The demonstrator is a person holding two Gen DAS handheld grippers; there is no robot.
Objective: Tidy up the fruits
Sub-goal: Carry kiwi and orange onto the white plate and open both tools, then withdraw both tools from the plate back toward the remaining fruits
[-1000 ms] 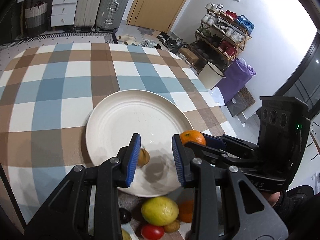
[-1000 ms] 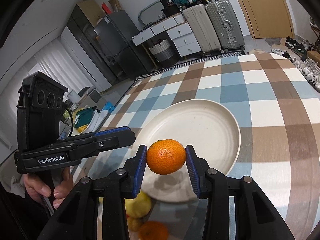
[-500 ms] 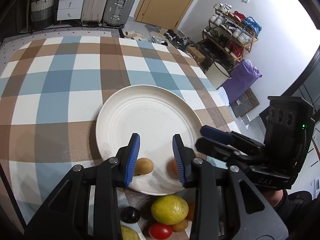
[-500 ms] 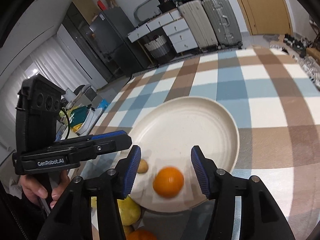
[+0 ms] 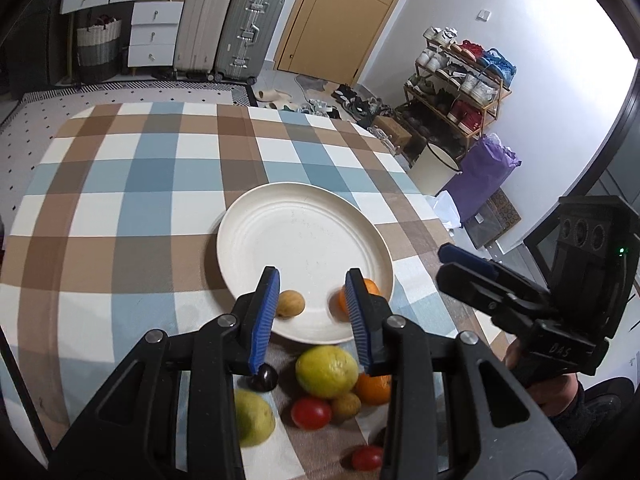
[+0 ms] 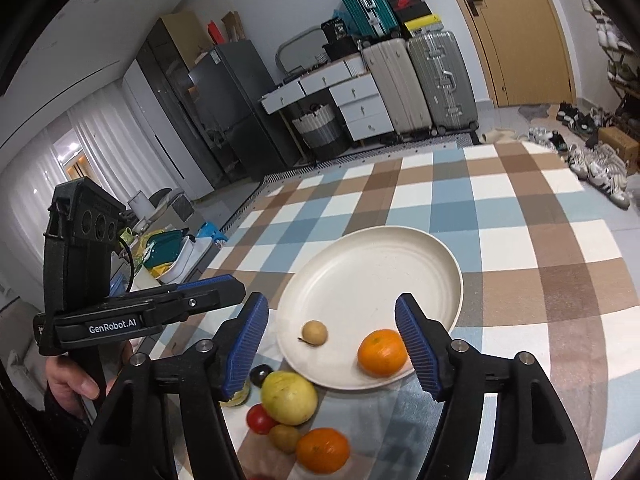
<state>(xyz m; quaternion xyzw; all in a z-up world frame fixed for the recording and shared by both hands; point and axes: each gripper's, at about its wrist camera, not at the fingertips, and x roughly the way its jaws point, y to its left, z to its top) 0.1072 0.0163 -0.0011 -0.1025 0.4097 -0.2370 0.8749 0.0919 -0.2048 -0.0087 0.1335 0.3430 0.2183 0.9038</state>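
A cream plate (image 5: pixel 304 236) (image 6: pixel 372 268) lies on the checked tablecloth. On its near rim sit a small tan fruit (image 5: pixel 291 303) (image 6: pixel 315 331) and an orange (image 6: pixel 382 352), partly hidden behind my left finger in the left wrist view (image 5: pixel 374 287). My right gripper (image 6: pixel 332 344) is open and empty, raised above the orange. My left gripper (image 5: pixel 312 316) is open and empty, above the plate's near edge. Loose fruit lies before the plate: a yellow-green fruit (image 5: pixel 327 371) (image 6: pixel 289 397), another orange (image 5: pixel 374 389) (image 6: pixel 322 450), a red tomato (image 5: pixel 311 413) (image 6: pixel 259 419), a dark fruit (image 5: pixel 263 377).
A green pear-like fruit (image 5: pixel 253 418), a second tomato (image 5: pixel 366 457) and a small brown fruit (image 5: pixel 346 406) (image 6: pixel 283 437) lie near the front edge. The right gripper's body (image 5: pixel 560 288) is at the table's right side; the left one (image 6: pixel 100 288) at its left side.
My right gripper opened and let the orange drop onto the plate's near rim, then drew back. My left gripper also pulled back and up from the plate.
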